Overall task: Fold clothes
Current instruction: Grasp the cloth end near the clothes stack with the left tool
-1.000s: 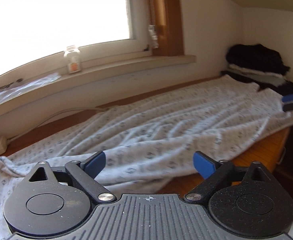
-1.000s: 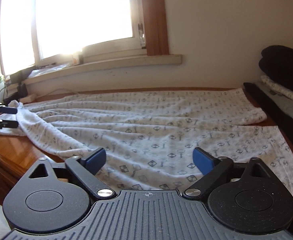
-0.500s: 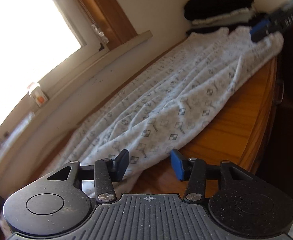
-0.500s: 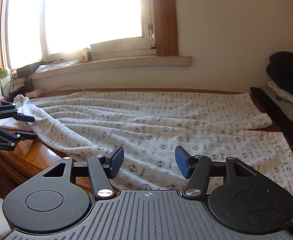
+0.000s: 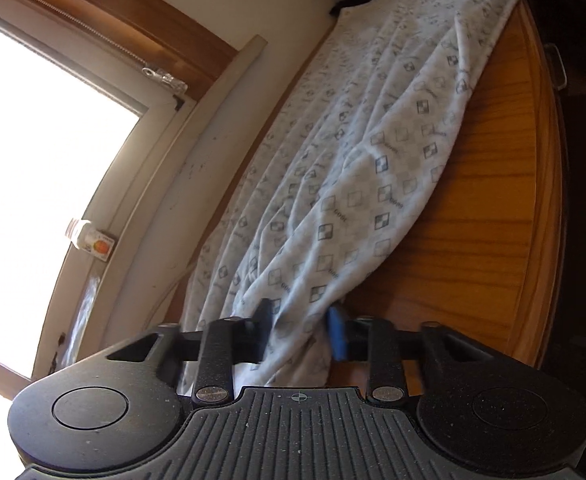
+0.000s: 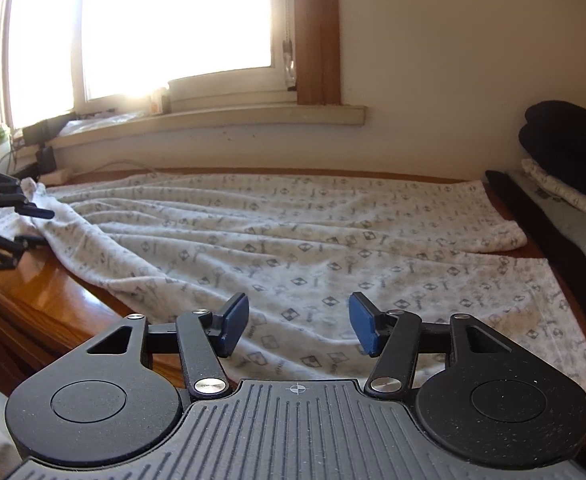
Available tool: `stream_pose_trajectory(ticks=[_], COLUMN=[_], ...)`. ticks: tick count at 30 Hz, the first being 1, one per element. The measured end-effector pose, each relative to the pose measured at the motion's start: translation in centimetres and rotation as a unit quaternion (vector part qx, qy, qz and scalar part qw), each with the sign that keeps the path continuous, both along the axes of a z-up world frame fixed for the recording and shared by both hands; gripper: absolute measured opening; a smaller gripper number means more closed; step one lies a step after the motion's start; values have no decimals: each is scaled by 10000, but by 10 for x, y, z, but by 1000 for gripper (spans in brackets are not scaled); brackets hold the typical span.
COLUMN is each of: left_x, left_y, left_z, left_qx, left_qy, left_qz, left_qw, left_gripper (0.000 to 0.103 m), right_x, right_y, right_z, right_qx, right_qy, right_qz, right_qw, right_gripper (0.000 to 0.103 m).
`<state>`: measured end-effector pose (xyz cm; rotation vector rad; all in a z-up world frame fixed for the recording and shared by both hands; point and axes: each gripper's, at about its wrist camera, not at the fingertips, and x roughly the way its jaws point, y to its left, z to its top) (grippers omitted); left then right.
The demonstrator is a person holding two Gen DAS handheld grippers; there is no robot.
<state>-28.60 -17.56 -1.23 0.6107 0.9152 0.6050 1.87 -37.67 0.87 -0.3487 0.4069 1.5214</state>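
Pale grey printed garment with dark diamond motifs (image 6: 293, 236) spread flat along glossy wooden tabletop (image 5: 489, 216), below cream window sill (image 6: 213, 120). Left gripper (image 5: 299, 326) rolled on its side, blue-padded fingers (image 5: 337, 336) narrowed around bunched end of fabric, cloth between pads; firm clamp not certain. Right gripper (image 6: 299, 326) parted wide, hovering over near hem, nothing held. Stack of folded black and white clothes (image 6: 569, 168) at far right.
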Motion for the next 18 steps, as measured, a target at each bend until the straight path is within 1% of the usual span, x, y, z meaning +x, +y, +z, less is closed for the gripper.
stream_pose_trajectory(ticks=[1,5,6,7,10,15,18], left_x=[0,-6,-7,-9,-9,-6,-4], left_y=[1,4,5,7,12,18,22], left_z=[2,16,19,22,30,31,33], left_qx=[-69,-271,-290,-309,-416,-499,-568], left_qy=[-85,-501,-608,-715,-906,-959,-1050], left_qz=[0,46,76,106,151,161,201], left_qw=[9999,9984,9977,9969,9949,9940,9926], left_gripper=[17,17,4,2,2,2,2], right_x=[3,17,21,26,40,56,57], right_y=[-2,-10,-12,-15,-29,-61,-70], right_z=[0,-1,0,0,-2,-5,-10], right_qx=[-49,-258,-305,-346,-457,-614,-720], right_qy=[-54,-219,-236,-265,-373,-559,-933], right_qz=[0,93,101,76,-37,-108,-190], right_qw=[10000,9994,9992,9990,9983,9965,9928], right_gripper=[47,46,46,46,46,47,47])
